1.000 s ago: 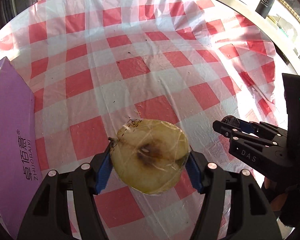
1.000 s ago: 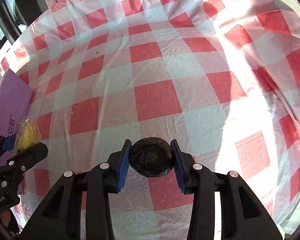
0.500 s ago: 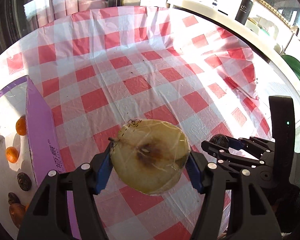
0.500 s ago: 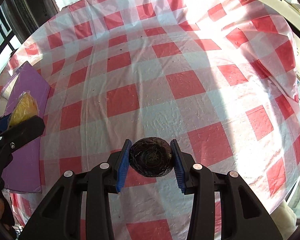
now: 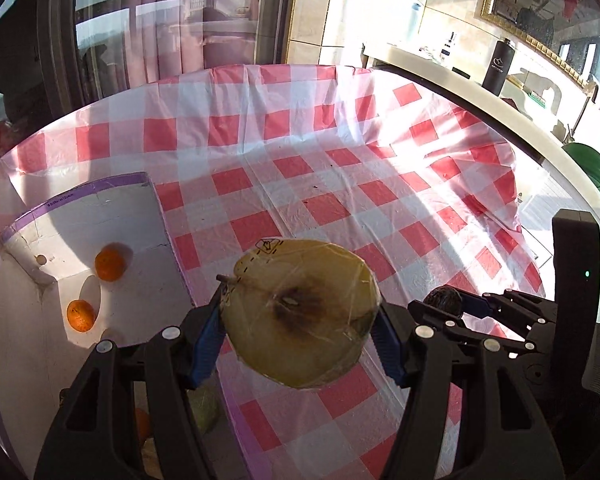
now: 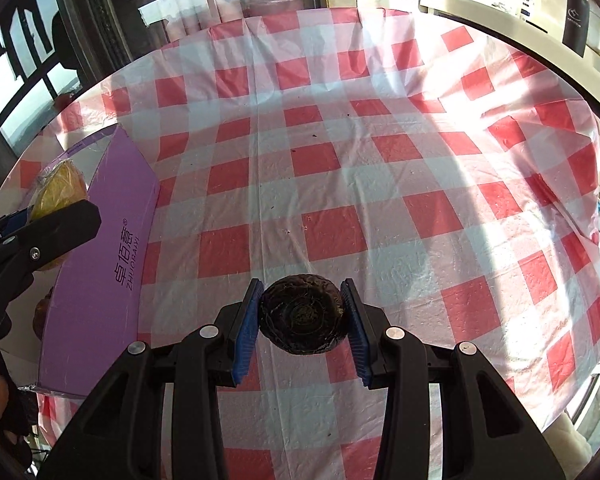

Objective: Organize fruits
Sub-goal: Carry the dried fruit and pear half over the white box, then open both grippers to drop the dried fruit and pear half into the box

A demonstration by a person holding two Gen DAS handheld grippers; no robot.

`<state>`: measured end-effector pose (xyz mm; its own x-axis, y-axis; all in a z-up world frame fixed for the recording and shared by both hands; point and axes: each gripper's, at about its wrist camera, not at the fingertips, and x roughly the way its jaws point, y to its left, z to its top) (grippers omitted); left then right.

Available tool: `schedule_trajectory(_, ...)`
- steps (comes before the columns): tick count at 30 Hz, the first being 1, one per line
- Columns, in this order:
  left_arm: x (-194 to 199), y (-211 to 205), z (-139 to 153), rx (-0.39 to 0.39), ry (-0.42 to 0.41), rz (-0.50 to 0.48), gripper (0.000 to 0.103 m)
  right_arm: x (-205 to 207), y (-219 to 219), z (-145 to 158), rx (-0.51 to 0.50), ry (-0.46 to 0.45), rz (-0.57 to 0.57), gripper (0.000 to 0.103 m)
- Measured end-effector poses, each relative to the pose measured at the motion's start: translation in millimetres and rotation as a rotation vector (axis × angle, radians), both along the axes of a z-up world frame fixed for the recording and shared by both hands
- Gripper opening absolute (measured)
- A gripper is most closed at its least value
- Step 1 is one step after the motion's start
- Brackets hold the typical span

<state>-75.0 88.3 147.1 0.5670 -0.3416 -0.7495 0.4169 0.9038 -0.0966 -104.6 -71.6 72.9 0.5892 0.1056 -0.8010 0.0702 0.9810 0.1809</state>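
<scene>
My left gripper (image 5: 300, 332) is shut on a large yellow pear (image 5: 302, 314) wrapped in clear film, with a brown bruise at its middle. It hangs above the right wall of the purple box (image 5: 172, 248), whose white inside holds two oranges (image 5: 109, 261) and other fruit lower down, half hidden by my fingers. My right gripper (image 6: 302, 322) is shut on a small dark, rough round fruit (image 6: 302, 320) above the checked cloth. The right gripper (image 5: 460, 306) also shows at the right of the left wrist view. The pear (image 6: 58, 190) shows at the left of the right wrist view, over the box (image 6: 104, 264).
A red and white checked plastic cloth (image 6: 340, 184) covers the table. Beyond it run a pale counter with a black bottle (image 5: 502, 66), a green round object (image 5: 592, 172) at the right, and dark-framed windows (image 6: 28, 60) behind the table.
Both grippers have risen and drawn back with their fruit, so more of the table and room shows. The box's inside with its oranges has come into the left wrist view.
</scene>
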Motion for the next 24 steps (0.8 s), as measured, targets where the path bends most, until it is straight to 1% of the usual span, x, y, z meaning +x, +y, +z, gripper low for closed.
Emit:
schedule_trajectory(4,2.4,26.1,1.0,0.01,-0.007,0.051,0.064,3.5,24.0,14.0,-0.009,-0.036,0.041,0.04)
schedule_trajectory(8,10.6,64.1,-5.3,0.024,0.02,0.164,0.064,12.1,61.1,34.7,-0.016,-0.094,0.135,0.04)
schedule_trajectory(12,15.3,105.9,-11.5,0.041,0.037,0.276,0.064,21.6,103.7,48.5,-0.024,-0.135,0.242,0.04)
schedule_trajectory(18,21.1,161.2,-23.3,0.098,0.058,0.409,0.064,30.6,164.0,51.7,-0.058,-0.153,0.411,0.04)
schedule_trajectory(20,24.3,180.7,-28.2,0.098,0.081,0.457,0.064,32.0,182.3,50.3,-0.079,-0.152,0.471,0.04)
schedule_trajectory(24,28.4,209.5,-36.7,0.093,0.123,0.538,0.064,37.0,219.6,40.7,-0.135,-0.116,0.591,0.04)
